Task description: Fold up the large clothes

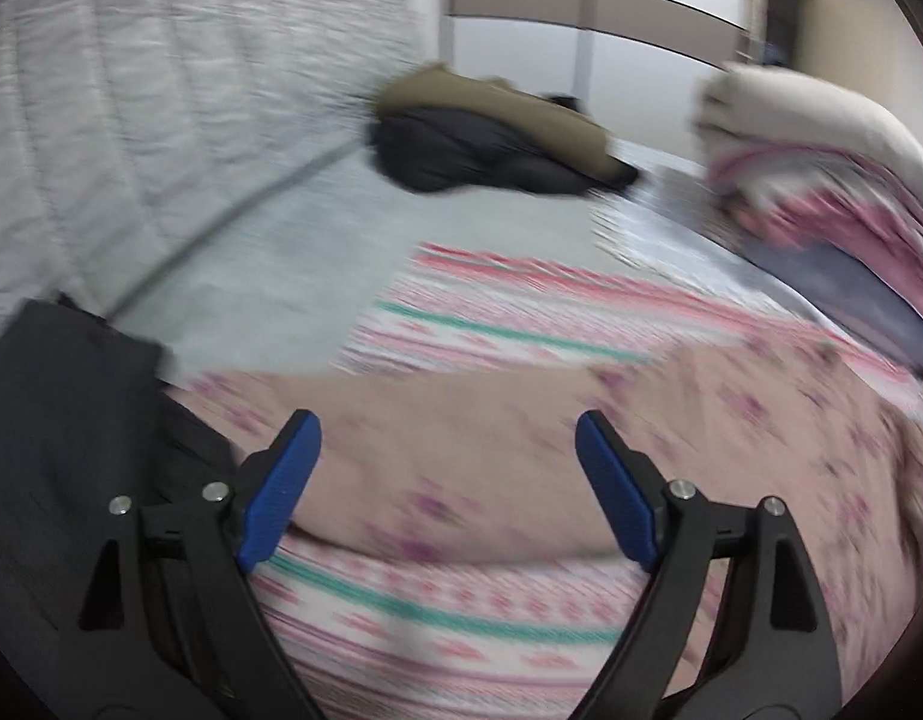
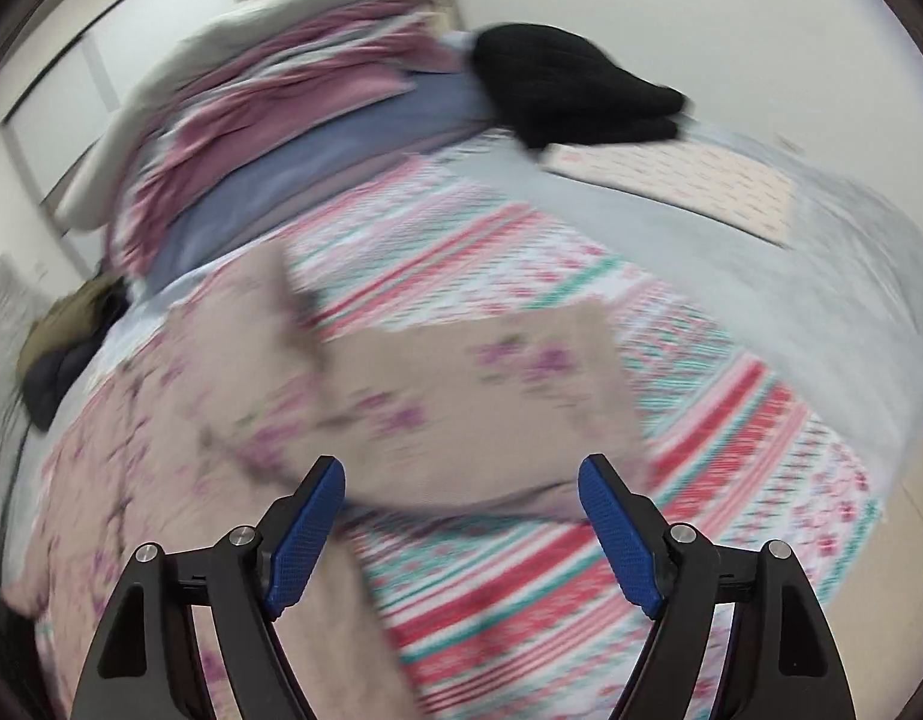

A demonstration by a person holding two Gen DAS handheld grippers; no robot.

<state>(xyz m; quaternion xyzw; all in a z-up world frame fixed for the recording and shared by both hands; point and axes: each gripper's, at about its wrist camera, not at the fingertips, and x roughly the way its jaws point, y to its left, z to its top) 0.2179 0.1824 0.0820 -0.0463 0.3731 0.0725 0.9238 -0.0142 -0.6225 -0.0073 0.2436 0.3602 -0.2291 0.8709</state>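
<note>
A large pink garment with purple flowers (image 1: 491,468) lies spread on the striped bedspread (image 1: 521,312). It also shows in the right wrist view (image 2: 449,384), with one part folded over itself. My left gripper (image 1: 448,432) is open and empty, just above the garment's near edge. My right gripper (image 2: 461,474) is open and empty, over the folded part's near edge. Both views are blurred by motion.
A black garment (image 1: 59,420) lies at the left. A tan and black jacket pile (image 1: 497,132) lies at the far side by the grey headboard (image 1: 161,90). Stacked bedding (image 2: 269,120) and a black knit item (image 2: 569,84) sit on the bed.
</note>
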